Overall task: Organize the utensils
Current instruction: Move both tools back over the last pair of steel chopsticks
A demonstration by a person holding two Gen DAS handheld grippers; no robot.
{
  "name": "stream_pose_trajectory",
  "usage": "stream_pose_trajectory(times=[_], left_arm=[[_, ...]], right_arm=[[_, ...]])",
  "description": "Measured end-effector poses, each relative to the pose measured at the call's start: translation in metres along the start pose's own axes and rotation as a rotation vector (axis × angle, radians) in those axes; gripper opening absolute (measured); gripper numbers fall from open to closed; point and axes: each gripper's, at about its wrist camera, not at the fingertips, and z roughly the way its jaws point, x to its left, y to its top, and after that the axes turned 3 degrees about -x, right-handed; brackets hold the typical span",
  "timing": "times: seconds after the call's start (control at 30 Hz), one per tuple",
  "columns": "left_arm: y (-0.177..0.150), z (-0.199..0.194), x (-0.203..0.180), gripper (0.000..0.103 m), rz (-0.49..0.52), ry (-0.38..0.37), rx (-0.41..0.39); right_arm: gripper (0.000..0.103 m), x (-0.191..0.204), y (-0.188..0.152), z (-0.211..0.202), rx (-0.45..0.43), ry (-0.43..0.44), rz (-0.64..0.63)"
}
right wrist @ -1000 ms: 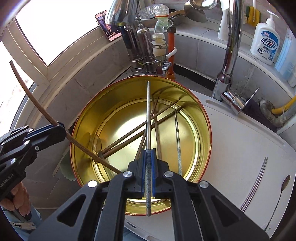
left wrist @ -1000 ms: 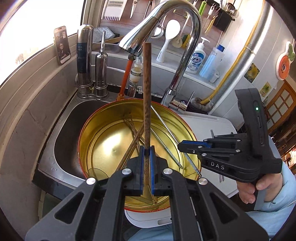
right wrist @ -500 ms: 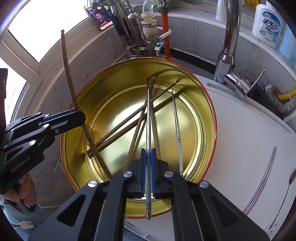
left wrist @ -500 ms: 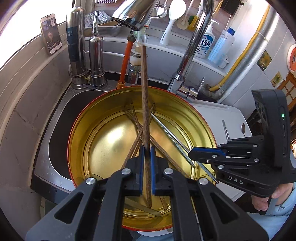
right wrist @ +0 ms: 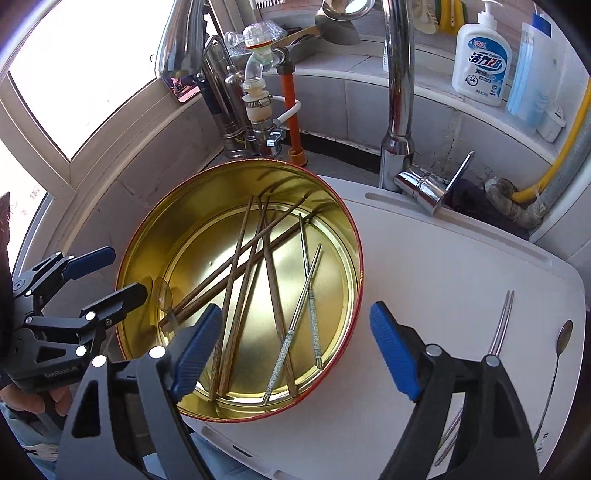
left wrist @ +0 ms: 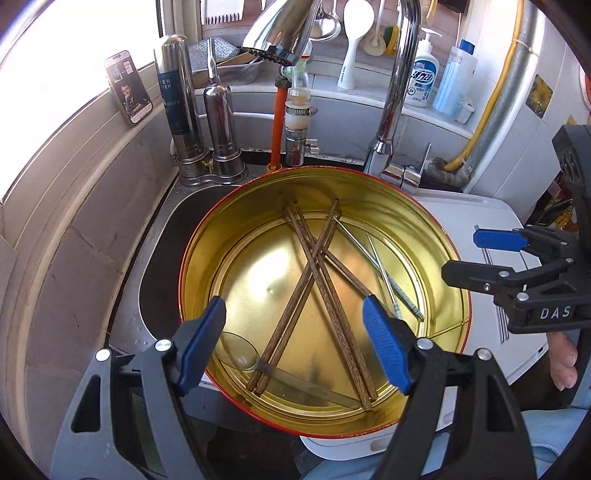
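Note:
A round gold tin with a red rim (left wrist: pixel 448 258) (right wrist: pixel 354 236) stands partly over the sink. Several wooden chopsticks (left wrist: pixel 334 317) (right wrist: pixel 273 288) lie crossed inside it, with two metal chopsticks (left wrist: pixel 388 275) (right wrist: pixel 308 302) and a clear plastic spoon (left wrist: pixel 238 354) (right wrist: pixel 162 295). My left gripper (left wrist: pixel 293 341) is open and empty above the tin's near edge. My right gripper (right wrist: pixel 295 347) is open and empty above the tin's near right rim. A metal chopstick pair (right wrist: pixel 500 325) and a metal spoon (right wrist: pixel 559 354) lie on the white board (right wrist: pixel 443 266).
A tall chrome faucet (right wrist: pixel 397 92) arches over the tin, its head (left wrist: pixel 280 33) close above. Filter canisters (left wrist: pixel 181 110), an orange pipe (left wrist: pixel 277 125), soap bottles (right wrist: pixel 482 59) and a phone (left wrist: pixel 128 86) line the back ledge. The sink basin (left wrist: pixel 159 273) lies left of the tin.
Both grippers have opened. The wooden chopstick left the left gripper and the metal chopstick left the right gripper; both now lie in the tin. Both grippers have drawn back slightly.

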Motion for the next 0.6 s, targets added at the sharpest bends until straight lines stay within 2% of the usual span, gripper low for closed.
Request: stream_pose_trajectory(times=[0.17,0.6], left_arm=[[-0.004,0.0,-0.001,0.075,-0.003,-0.004,0.009],[-0.008,0.002,-0.004,0.075,-0.017,-0.023,0.018]], right_arm=[[0.088,0.007,-0.003,0.0,0.004,-0.01,-0.027],[0.088,-0.002,-0.011,-0.002,0.002,-0.002,0.009]])
